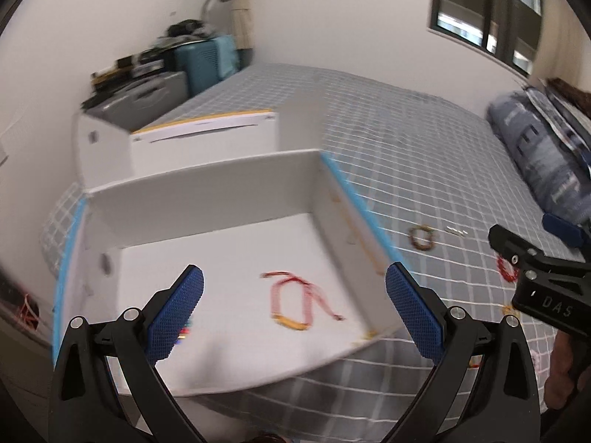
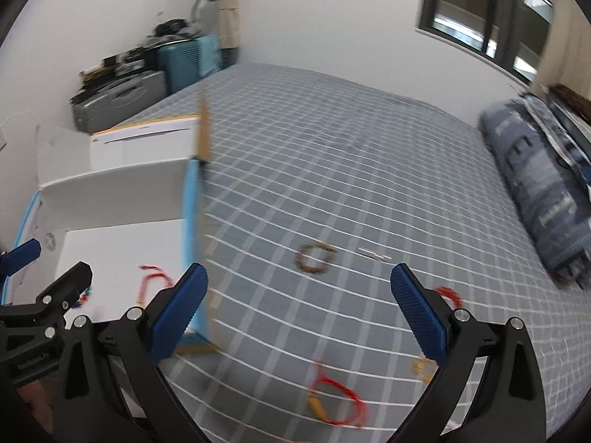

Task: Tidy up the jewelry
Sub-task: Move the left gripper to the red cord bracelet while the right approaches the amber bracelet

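Sitting at left: a white box (image 1: 207, 192) lay open on the checked bed (image 1: 424, 155).
Left gripper (image 1: 294, 310): fingers wide, empty, above the box.
Box floor: held a red cord bracelet (image 1: 299, 301).
Right gripper (image 2: 299, 310): fingers wide, empty, above the bed.
Bed, right of box: brown bead bracelet (image 2: 314, 257), red cord (image 2: 338, 400), red bead bracelet (image 2: 448, 294).

The white box (image 1: 207, 192) stands open-topped, its walls blocking sideways entry; the bedspread (image 2: 332, 170) beside it lies open.
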A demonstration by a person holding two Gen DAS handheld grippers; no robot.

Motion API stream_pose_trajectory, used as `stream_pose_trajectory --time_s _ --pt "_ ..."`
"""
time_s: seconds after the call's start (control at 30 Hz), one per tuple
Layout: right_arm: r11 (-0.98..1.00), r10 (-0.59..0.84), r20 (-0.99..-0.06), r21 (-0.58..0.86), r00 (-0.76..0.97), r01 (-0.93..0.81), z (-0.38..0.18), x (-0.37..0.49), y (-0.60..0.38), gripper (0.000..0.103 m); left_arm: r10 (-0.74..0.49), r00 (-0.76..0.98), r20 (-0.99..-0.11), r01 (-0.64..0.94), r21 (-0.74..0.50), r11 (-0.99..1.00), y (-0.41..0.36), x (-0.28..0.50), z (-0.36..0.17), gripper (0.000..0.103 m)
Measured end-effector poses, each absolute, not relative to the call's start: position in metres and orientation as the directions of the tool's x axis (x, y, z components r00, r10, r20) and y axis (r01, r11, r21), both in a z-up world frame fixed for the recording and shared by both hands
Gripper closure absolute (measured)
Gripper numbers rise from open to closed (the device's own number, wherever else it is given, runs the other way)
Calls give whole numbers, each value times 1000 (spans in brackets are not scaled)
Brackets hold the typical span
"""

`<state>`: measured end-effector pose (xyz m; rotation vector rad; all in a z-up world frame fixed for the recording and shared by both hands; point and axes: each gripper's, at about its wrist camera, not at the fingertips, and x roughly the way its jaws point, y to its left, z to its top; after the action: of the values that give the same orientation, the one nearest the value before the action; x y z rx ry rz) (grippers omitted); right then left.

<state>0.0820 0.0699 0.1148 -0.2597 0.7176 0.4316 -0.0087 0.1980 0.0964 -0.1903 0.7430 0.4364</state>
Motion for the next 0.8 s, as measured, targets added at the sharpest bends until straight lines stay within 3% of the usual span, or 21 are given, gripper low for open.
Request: stream_pose_trajectory --time_s 0.4,0.8 --pt "953 164 -727 -59 667 -298 99 114 -55 8 190 670 -718 -284 -11 959 91 41 76 6" --pt "966 144 -803 -13 579 -259 36 140 -110 8 78 594 -800 -155 -18 988 28 69 5 6"
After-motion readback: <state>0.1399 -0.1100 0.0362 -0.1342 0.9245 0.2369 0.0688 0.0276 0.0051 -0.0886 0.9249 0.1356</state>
